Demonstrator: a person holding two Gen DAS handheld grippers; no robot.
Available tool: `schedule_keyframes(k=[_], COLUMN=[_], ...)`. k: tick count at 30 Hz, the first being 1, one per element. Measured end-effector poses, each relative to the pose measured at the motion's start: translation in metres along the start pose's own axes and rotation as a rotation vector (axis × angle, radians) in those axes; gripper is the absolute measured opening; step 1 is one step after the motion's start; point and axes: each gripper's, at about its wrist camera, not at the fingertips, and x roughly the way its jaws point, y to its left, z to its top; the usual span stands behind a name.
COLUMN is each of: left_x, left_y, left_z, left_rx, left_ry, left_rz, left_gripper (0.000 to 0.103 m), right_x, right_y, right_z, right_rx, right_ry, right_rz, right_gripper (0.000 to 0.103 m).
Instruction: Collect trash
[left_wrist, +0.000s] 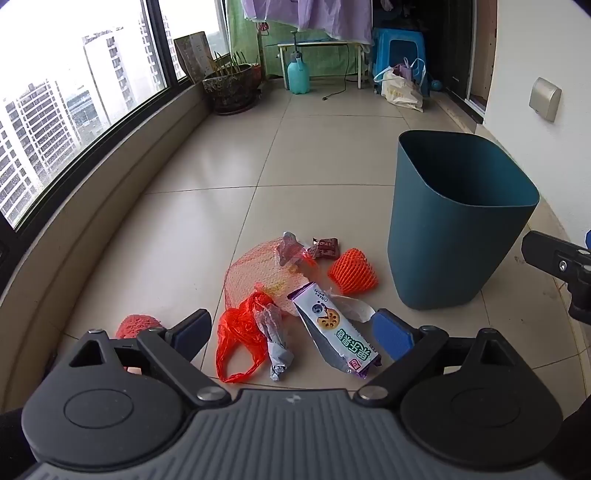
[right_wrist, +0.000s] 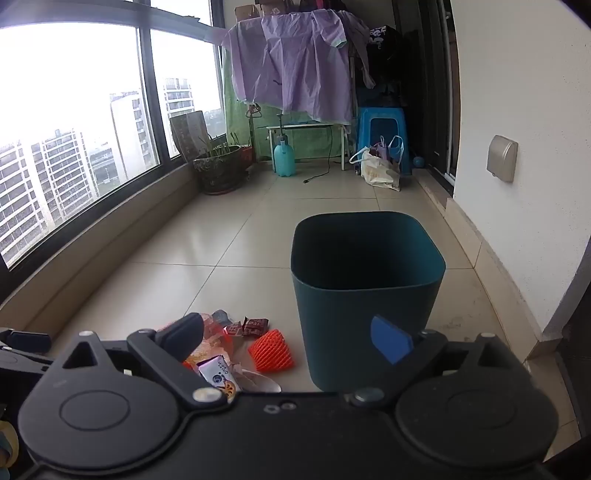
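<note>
Trash lies on the tiled floor just ahead of my left gripper (left_wrist: 291, 332), which is open and holds nothing: a red plastic bag (left_wrist: 240, 339), crumpled grey paper (left_wrist: 275, 343), a purple-and-white snack wrapper (left_wrist: 336, 332), an orange mesh bag (left_wrist: 266, 273), an orange foam net (left_wrist: 352, 271) and a small brown wrapper (left_wrist: 327, 247). A red foam piece (left_wrist: 136, 325) peeks out behind the left finger. A dark teal bin (left_wrist: 443, 251) stands upright to the right of the pile. My right gripper (right_wrist: 288, 339) is open and empty, facing the bin (right_wrist: 340, 325), with the foam net (right_wrist: 271, 350) at its lower left.
A low window ledge (left_wrist: 110, 206) runs along the left and a white wall (left_wrist: 535, 55) along the right. At the far end stand a potted plant (left_wrist: 231, 86), a teal spray bottle (left_wrist: 297, 75), a white bag (left_wrist: 400, 90) and a blue stool (left_wrist: 397, 51).
</note>
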Motion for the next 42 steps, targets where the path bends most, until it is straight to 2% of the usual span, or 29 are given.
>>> schedule_keyframes(k=[1, 3, 5, 6, 18, 42], left_x=[0.0, 0.002, 0.0, -0.002, -0.002, -0.003], left_y=[0.0, -0.001, 0.005, -0.003, 0.002, 0.005], left_z=[0.0, 0.0, -0.001, -0.004, -0.002, 0.002], left_rx=[0.001, 0.002, -0.008, 0.012, -0.018, -0.038], left_ry=[-0.004, 0.003, -0.004, -0.02, -0.014, -0.011], left_rz=[-0.001, -0.004, -0.017, 0.01, -0.015, -0.004], left_gripper=[0.095, 0.095, 0.095, 0.095, 0.095, 0.095], right_x=[0.001, 0.002, 0.006, 0.001, 0.002, 0.003], right_y=[-0.002, -0.002, -0.005, -0.007, 0.001, 0.004], right_z=[0.0, 0.0, 0.0, 0.001, -0.002, -0.004], right_rx=[0.054, 0.055, 0.054, 0.05, 0.009, -0.004], right_ry=[0.026, 0.025, 0.028, 0.028, 0.025, 0.042], right_rz=[0.025, 0.032, 0.036, 0.033, 0.006, 0.01], right_gripper=[0.097, 0.097, 0.097, 0.097, 0.097, 0.097])
